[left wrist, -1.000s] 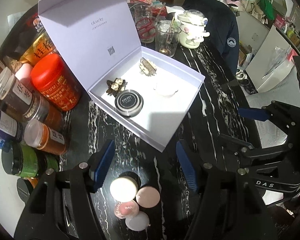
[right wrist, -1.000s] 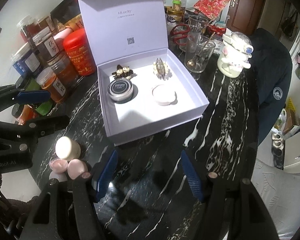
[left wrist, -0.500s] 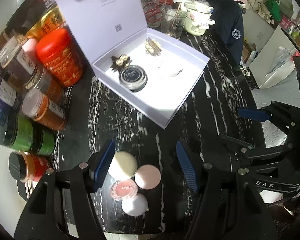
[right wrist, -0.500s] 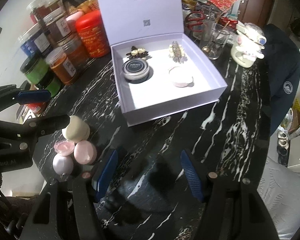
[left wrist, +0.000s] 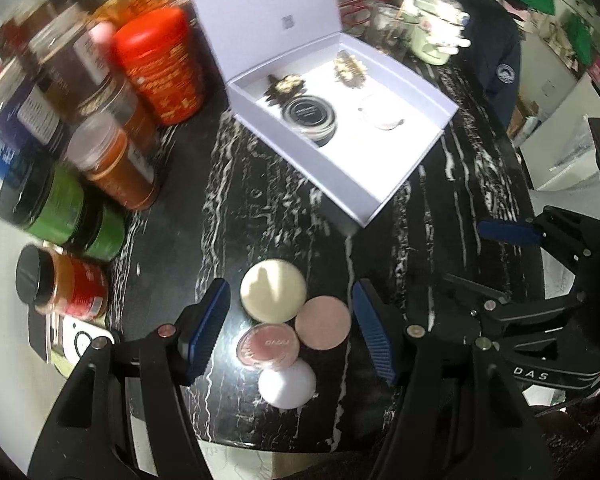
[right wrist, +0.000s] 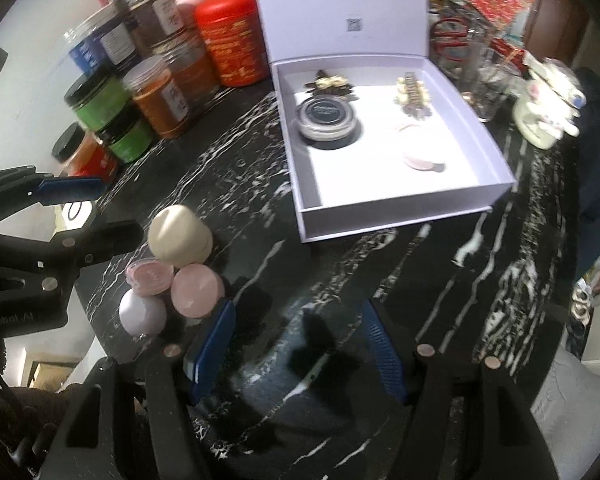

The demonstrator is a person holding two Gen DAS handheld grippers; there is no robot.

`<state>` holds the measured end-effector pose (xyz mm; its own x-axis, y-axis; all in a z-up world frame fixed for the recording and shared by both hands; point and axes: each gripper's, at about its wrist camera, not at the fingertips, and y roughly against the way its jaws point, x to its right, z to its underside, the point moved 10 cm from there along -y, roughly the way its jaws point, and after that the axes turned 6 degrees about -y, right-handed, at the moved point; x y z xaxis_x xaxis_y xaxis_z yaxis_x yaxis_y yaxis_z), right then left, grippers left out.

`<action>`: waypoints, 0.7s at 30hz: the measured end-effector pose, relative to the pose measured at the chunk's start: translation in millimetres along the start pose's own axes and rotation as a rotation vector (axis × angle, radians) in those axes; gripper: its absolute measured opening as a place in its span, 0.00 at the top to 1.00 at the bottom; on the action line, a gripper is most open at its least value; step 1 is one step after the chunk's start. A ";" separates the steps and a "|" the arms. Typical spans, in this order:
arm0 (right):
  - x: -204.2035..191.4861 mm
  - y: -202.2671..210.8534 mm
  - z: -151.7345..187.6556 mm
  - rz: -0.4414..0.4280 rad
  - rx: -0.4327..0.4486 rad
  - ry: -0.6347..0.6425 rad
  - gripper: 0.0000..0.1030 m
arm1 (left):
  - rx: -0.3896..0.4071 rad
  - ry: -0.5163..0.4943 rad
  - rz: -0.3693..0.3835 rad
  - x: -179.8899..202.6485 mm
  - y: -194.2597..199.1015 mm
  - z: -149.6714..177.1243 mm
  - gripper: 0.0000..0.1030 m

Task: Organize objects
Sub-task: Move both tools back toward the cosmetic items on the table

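Left wrist view: left gripper (left wrist: 291,322) hangs w/ jaws apart & empty over a tight cluster of four small round pots on the black marble table (left wrist: 440,208): cream pot (left wrist: 273,289), pink lid pot (left wrist: 322,322), clear-top pink pot (left wrist: 269,346), white pot (left wrist: 287,384). They touch each other, so closing on one prob. nudges its neighbours or pinches two at once; white pot sits near the table edge & could get knocked off. Open white box (left wrist: 380,188) lies beyond, already holding a dark tin (left wrist: 309,115) & a few small bits. Jars (left wrist: 116,160) crowd the left, so a wide swing could clip them. Right wrist view: right gripper (right wrist: 296,350) also apart, nothing btwn the blue pads, only bare table under it; cluster sits just beside its left finger (right wrist: 212,348), so a sideways drift could shove the pink lid pot (right wrist: 197,290). Both grippers close together here, collision risk if both go for the pots.
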<state>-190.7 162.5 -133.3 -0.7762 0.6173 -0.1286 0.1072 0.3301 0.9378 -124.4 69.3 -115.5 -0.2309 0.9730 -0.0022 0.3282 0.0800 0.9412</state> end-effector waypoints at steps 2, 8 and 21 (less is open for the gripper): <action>-7.7 -6.0 -0.3 -0.012 -0.013 0.025 0.35 | -0.008 0.023 -0.007 -6.6 -2.2 5.9 0.39; -28.8 -18.0 -4.7 -0.043 -0.038 0.099 0.35 | -0.035 0.108 -0.024 -27.4 -9.1 26.6 0.39; -62.5 -44.0 5.9 -0.096 -0.105 0.192 0.35 | -0.072 0.252 -0.029 -57.2 -17.1 64.8 0.40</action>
<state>-143.2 113.6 -168.5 -0.8849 0.4358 -0.1644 -0.0305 0.2980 0.9541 -57.4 26.4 -153.4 -0.4629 0.8852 0.0466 0.2543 0.0823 0.9636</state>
